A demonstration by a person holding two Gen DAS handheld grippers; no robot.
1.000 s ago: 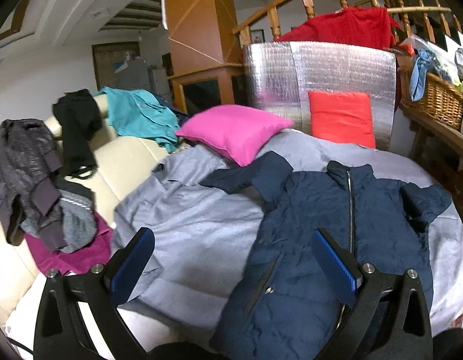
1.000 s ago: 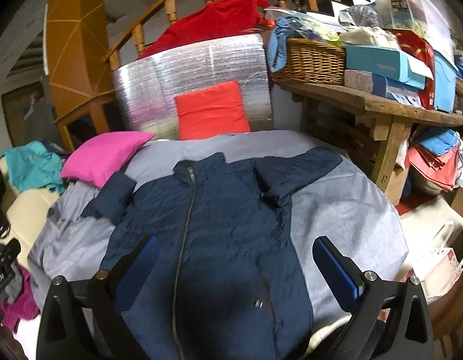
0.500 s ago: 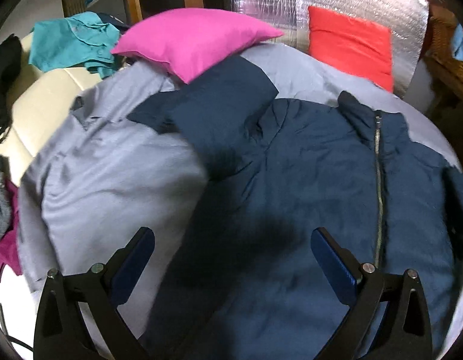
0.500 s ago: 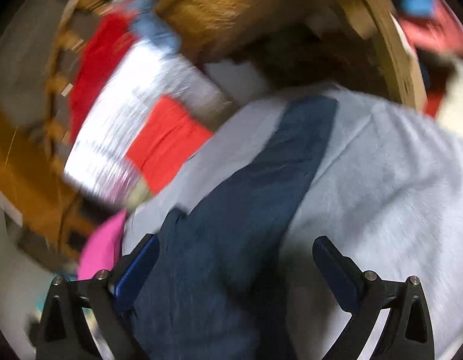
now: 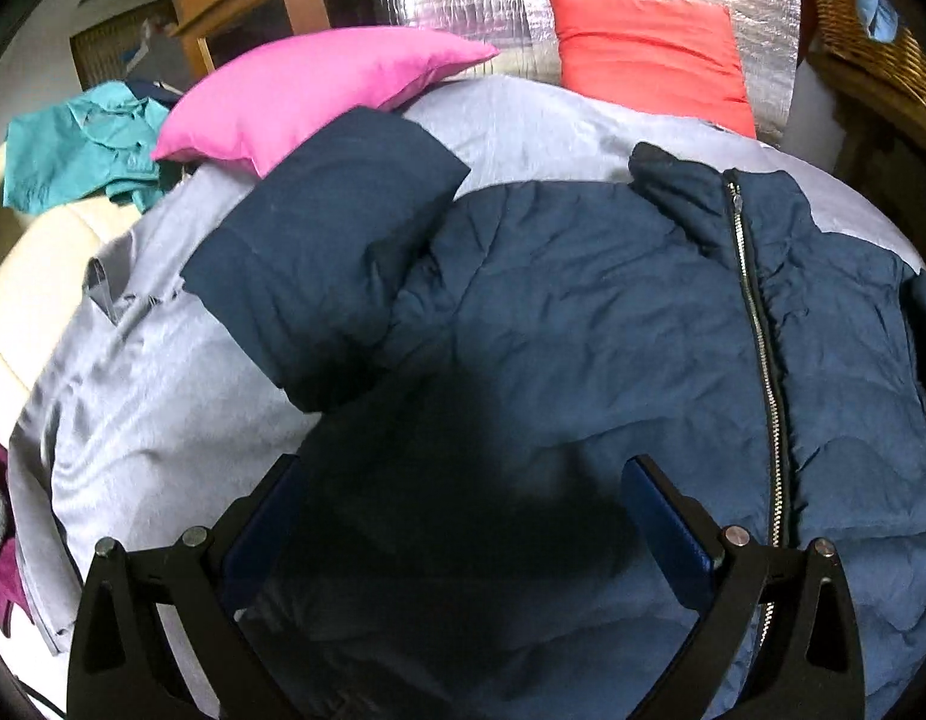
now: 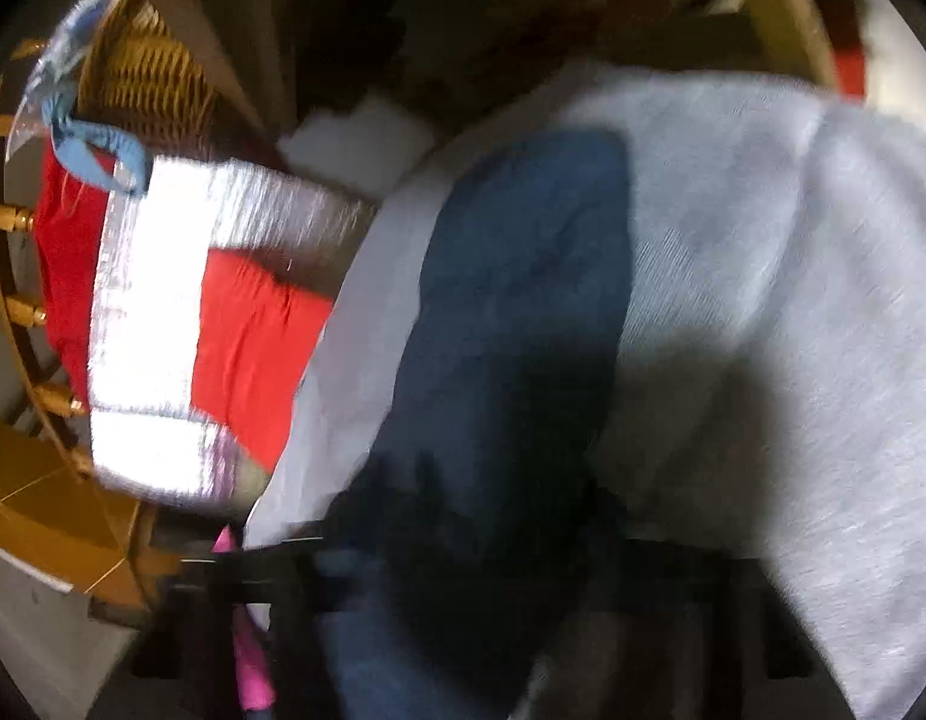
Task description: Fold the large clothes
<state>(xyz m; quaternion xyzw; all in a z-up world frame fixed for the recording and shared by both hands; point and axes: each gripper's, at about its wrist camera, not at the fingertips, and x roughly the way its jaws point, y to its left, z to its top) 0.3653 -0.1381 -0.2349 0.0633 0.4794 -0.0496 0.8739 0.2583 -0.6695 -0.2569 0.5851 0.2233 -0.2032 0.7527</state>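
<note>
Both grippers dropped closer, left gripper [image 5: 460, 516] wide over jacket [image 5: 583, 330], right gripper [image 6: 463, 546] closing on sleeve [image 6: 523, 300]

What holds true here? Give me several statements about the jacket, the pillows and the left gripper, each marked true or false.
1. The navy jacket lies on a grey sheet. True.
2. The jacket's zipper is undone. False: it is closed up to the collar.
3. In the left wrist view, the pink pillow lies left of the red pillow. True.
4. The left gripper is clamped on the jacket. False: its jaws stand open above it.
</note>
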